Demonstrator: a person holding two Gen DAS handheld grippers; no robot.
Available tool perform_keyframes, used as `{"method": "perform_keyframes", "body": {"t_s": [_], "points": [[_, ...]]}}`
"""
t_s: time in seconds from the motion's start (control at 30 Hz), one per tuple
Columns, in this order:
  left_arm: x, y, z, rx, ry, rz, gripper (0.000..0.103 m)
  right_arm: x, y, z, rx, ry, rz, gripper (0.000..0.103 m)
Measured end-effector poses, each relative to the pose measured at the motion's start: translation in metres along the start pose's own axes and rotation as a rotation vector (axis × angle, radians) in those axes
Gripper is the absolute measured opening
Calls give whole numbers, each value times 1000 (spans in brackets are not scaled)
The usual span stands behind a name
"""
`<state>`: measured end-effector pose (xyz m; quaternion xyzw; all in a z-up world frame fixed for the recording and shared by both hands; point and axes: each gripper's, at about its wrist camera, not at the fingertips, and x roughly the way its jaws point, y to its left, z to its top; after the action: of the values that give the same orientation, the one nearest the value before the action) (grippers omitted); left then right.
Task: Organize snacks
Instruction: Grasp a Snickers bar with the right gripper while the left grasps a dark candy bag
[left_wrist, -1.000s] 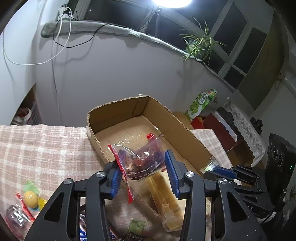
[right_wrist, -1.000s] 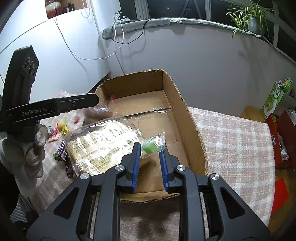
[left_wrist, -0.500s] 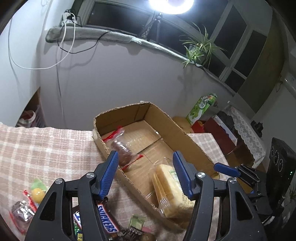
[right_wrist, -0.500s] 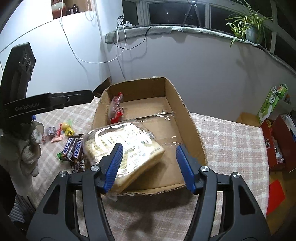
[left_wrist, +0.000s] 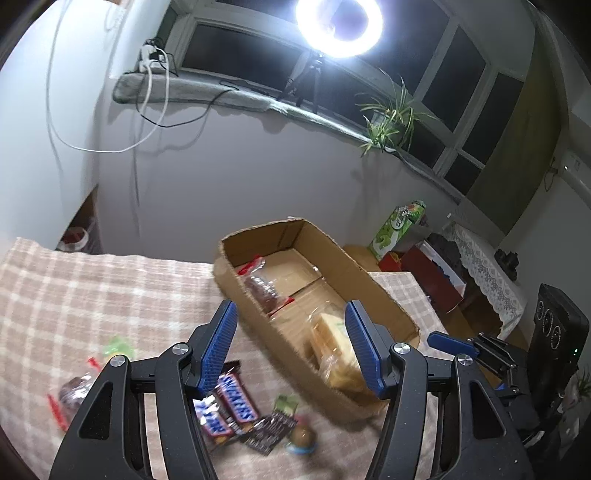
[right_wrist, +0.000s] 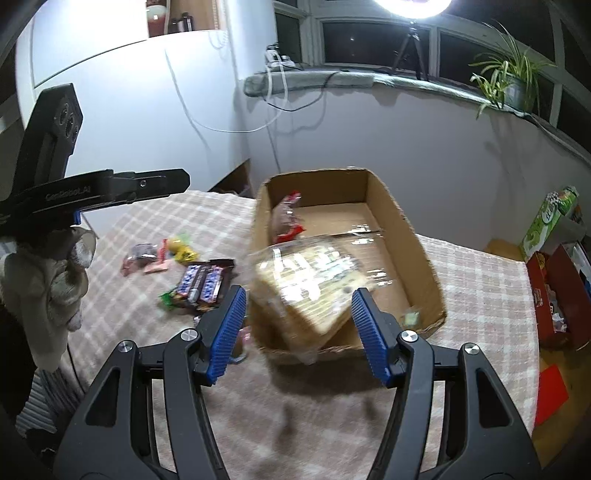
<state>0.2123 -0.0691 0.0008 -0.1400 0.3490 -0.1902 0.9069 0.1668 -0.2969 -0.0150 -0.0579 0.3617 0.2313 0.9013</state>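
**Two open grippers above a snack table and a cardboard box**

Left wrist view. The left gripper (left_wrist: 290, 343) hangs over the checked tablecloth (left_wrist: 92, 295) with its jaws standing apart and nothing between the blue pads (left_wrist: 218, 343); it touches no snack. On the cloth at far left lie a clear bag with red ends (left_wrist: 74, 391) and a yellow-green sweet (left_wrist: 118, 345), both blurred. Below the left pad lie two chocolate bars (left_wrist: 229, 410) side by side, then one dark wrapper (left_wrist: 271, 432), one small green packet (left_wrist: 286, 404) and one round brown sweet (left_wrist: 303, 435). To their right stands one cardboard box (left_wrist: 369, 280), open at the top. It contains one clear bag of dark red snacks (left_wrist: 264, 288) against its left wall, and one bag of sliced bread (left_wrist: 332, 350) at its near end. At far right the right gripper (left_wrist: 454, 341) shows as a blue-tipped finger, clear of the box.

Right wrist view. At far left a gloved hand (right_wrist: 55, 280) holds the left gripper, seen from the side above the cloth. The loose snacks lie in one cluster between it and the box. The right gripper (right_wrist: 299, 332) also stands with jaws apart and empty. The bread bag rests tilted in the near left corner of the box, and one small green packet (right_wrist: 412, 317), blurred, lies in the near right corner.
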Motion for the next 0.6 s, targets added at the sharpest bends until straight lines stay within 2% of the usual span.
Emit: {"method": "perform_keyframes", "body": {"t_s": [0.33, 0.6], "points": [[-48, 36, -17, -36, -40, 50, 60, 1, 48, -7, -55, 16, 77, 62], [-77, 79, -35, -89, -41, 115, 60, 17, 85, -5, -97, 50, 125, 62]]}}
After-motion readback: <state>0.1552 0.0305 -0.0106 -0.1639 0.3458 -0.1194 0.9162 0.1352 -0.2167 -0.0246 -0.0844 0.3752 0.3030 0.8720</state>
